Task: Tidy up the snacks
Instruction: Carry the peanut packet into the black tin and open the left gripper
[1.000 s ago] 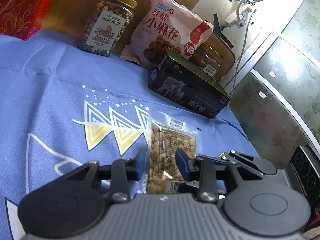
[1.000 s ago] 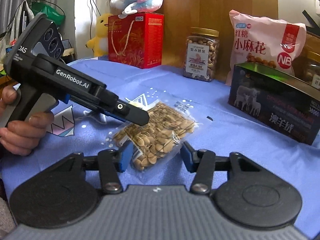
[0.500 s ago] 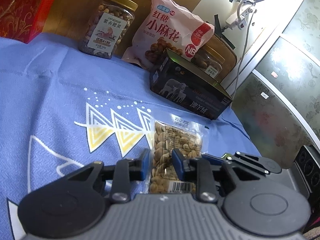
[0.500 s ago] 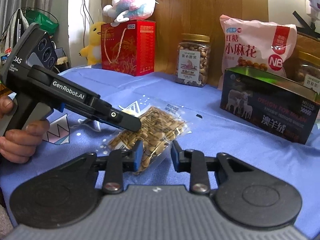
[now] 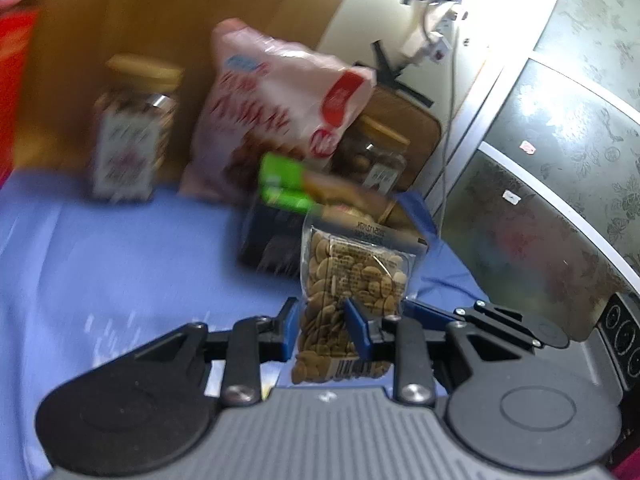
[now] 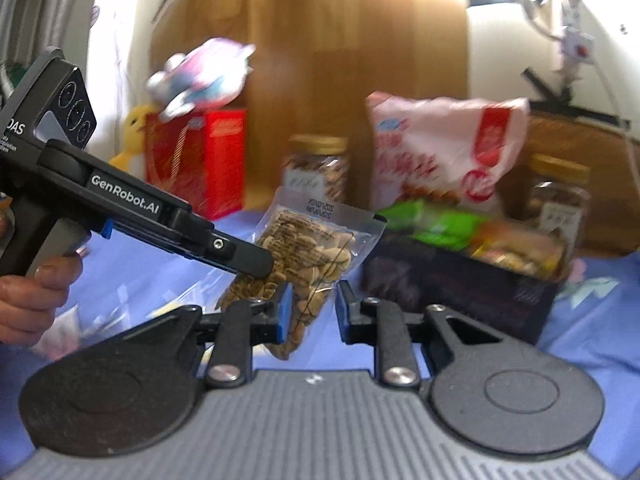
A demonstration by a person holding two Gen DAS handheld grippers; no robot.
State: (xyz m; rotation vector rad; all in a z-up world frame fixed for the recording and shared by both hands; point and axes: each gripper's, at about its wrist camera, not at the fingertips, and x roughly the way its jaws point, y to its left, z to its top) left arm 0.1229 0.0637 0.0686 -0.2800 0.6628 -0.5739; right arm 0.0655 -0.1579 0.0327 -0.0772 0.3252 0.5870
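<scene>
- Snack-sorting, mid-lift: a clear plastic pouch of pale roasted beans [image 5: 352, 280] hung clear of the blue patterned cloth on the counter [image 5: 120, 264], held at its lower, barcoded end.
- The left tool [image 5: 320, 324] was pinched narrow on that end, both blue pads pressed into the film; the pouch's long axis ran up and away from the tool, its printed top seal farthest out.
- The right tool [image 6: 310, 312] had just been closing and stood narrow; in its own view one pad [image 6: 283, 312] touched the pouch's lower corner [image 6: 296, 320], while the other stood off, so whether it truly gripped could not be told.
- A person's hand [image 6: 28, 300] held the left tool's handle.
- Just beyond the pouch's far end lay the dark open-topped cardboard box [image 6: 460, 284], already holding green and yellow packets [image 6: 440, 224]. By this reading the left hand carried the load, and the coming move was forward along the pouch's axis into that box.
- Behind stood a pink printed snack bag [image 6: 444, 152] and lidded clear jars of nuts [image 6: 320, 168].
</scene>
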